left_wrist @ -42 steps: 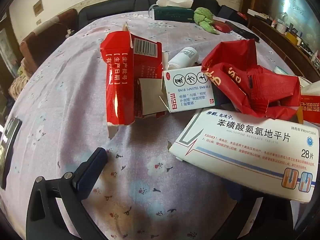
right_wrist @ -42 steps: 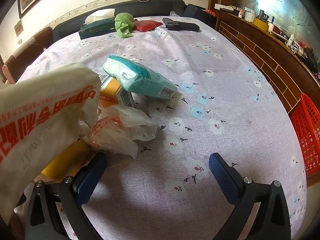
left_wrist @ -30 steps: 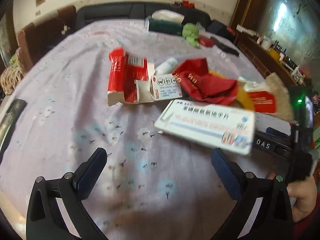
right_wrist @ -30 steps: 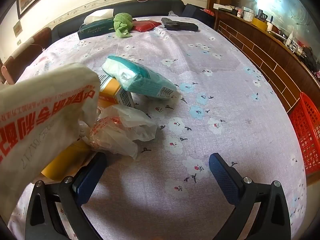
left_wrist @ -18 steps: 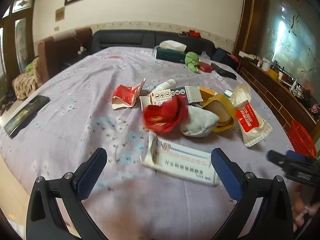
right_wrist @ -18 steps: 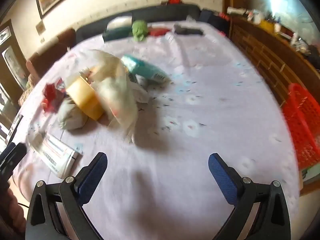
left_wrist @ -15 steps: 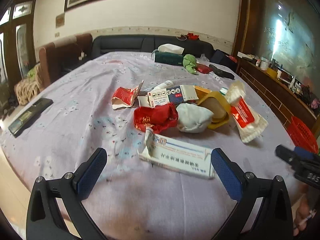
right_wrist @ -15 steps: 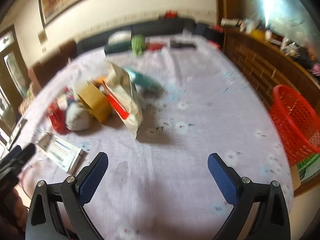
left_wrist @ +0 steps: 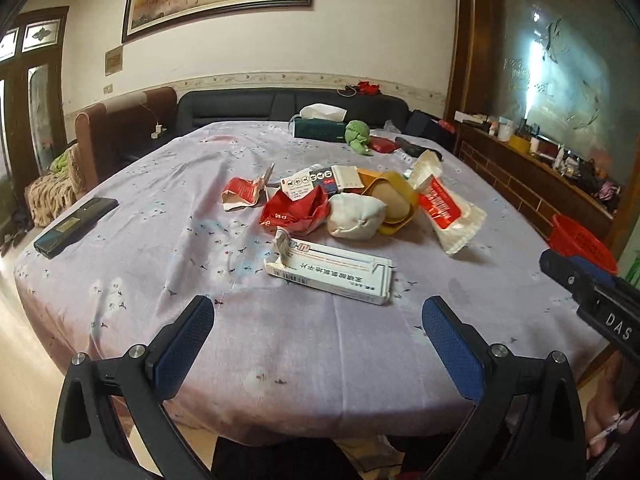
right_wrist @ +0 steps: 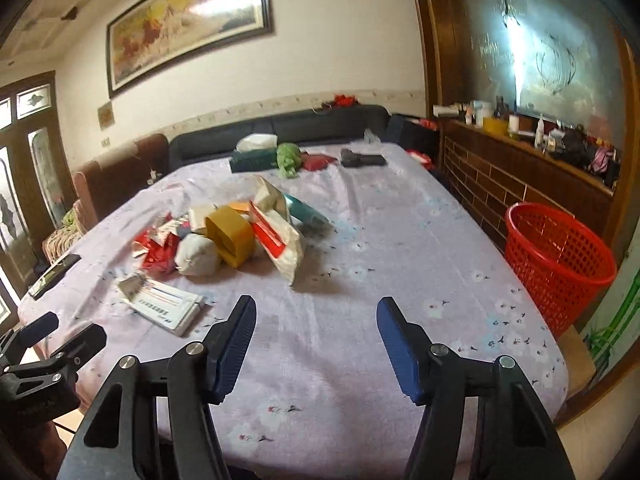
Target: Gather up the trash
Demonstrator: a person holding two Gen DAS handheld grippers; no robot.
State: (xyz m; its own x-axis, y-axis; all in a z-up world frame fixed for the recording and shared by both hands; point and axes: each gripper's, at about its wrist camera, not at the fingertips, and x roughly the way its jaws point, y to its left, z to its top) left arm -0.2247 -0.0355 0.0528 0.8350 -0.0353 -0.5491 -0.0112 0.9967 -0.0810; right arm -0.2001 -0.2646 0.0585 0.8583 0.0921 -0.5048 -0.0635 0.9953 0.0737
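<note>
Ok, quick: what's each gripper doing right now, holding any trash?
Left gripper: open, holding nothing.
Right gripper: open, holding nothing.

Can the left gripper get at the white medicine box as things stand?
Probably yes. The left gripper is open and empty, and the white medicine box lies flat just ahead of it, at the near edge of the pile with only bare tablecloth between. The box's low, flat lie may make the pinch awkward.
</note>
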